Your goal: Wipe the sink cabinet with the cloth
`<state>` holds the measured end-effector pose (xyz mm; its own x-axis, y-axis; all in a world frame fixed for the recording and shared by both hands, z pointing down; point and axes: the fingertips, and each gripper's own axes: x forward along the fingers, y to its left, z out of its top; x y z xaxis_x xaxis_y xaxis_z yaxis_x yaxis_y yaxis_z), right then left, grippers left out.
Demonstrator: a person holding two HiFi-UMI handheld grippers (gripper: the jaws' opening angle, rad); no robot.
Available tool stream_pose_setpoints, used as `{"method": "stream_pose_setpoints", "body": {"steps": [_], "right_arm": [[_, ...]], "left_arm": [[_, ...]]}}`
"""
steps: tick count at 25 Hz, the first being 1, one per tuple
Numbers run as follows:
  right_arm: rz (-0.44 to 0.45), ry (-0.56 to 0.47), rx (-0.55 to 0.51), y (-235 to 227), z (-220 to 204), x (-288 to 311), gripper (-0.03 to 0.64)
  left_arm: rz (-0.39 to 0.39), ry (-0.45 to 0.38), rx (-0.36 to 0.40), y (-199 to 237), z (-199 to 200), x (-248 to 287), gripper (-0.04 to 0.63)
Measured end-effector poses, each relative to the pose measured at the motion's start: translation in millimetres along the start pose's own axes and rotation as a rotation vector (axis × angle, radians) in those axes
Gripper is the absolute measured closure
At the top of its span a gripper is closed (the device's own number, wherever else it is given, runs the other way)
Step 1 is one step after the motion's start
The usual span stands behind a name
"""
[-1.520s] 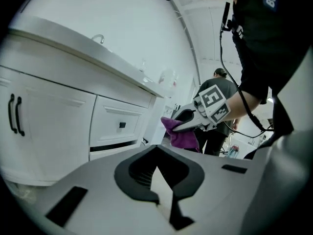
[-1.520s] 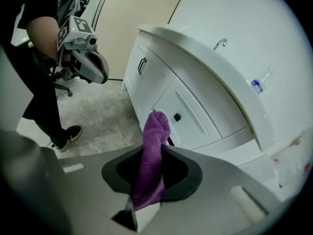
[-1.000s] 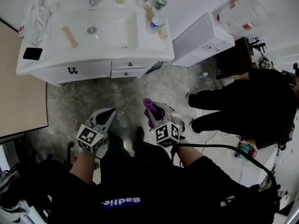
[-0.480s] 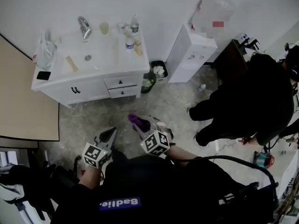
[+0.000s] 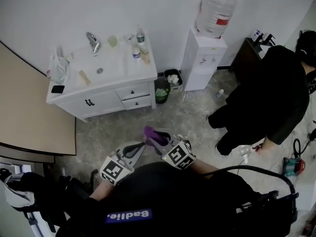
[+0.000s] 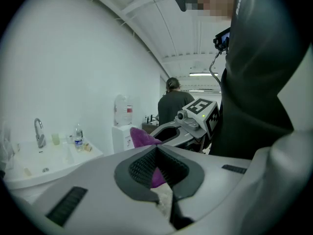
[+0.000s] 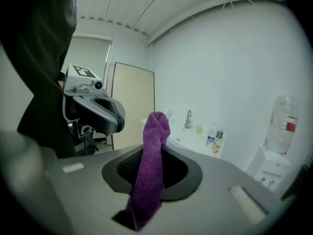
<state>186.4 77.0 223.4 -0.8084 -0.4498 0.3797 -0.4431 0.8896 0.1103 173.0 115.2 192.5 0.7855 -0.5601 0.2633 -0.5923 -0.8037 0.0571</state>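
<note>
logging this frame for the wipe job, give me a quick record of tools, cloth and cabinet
left tool: shut, empty
right tool: shut on purple cloth
cloth: bunched, sticks out past the tool's tip
sink cabinet: white, drawers shut, well apart from both tools
wiping: not yet begun
bystander: person in black, right of the water dispenser

Speckled floor (image 5: pixel 187 113), sink cabinet (image 5: pixel 106 101), water dispenser (image 5: pixel 202 58)

Office washroom corner: sink cabinet (image 5: pixel 106 94), water dispenser (image 5: pixel 203 58), bin (image 5: pixel 173 79).
</note>
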Motion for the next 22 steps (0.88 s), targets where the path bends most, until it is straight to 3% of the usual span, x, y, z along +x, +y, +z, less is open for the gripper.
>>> {"method": "stream_pose_setpoints", "body": {"steps": [6, 13, 22], "right_arm": [[-0.028, -0.085, 0.109, 20, 32, -10, 0.541], [0.019, -0.074, 0.177, 43, 40, 10, 0.542], [0.018, -0.043, 0.23, 57, 28, 16, 0.543]], "left_arm": [[-0.028, -0.019, 0.026, 8, 21, -30, 0.606], [-0.046, -0.053, -0.033, 18, 14, -55, 0.606], [-0.031, -0.066, -0.028, 18, 8, -70, 0.606]]}}
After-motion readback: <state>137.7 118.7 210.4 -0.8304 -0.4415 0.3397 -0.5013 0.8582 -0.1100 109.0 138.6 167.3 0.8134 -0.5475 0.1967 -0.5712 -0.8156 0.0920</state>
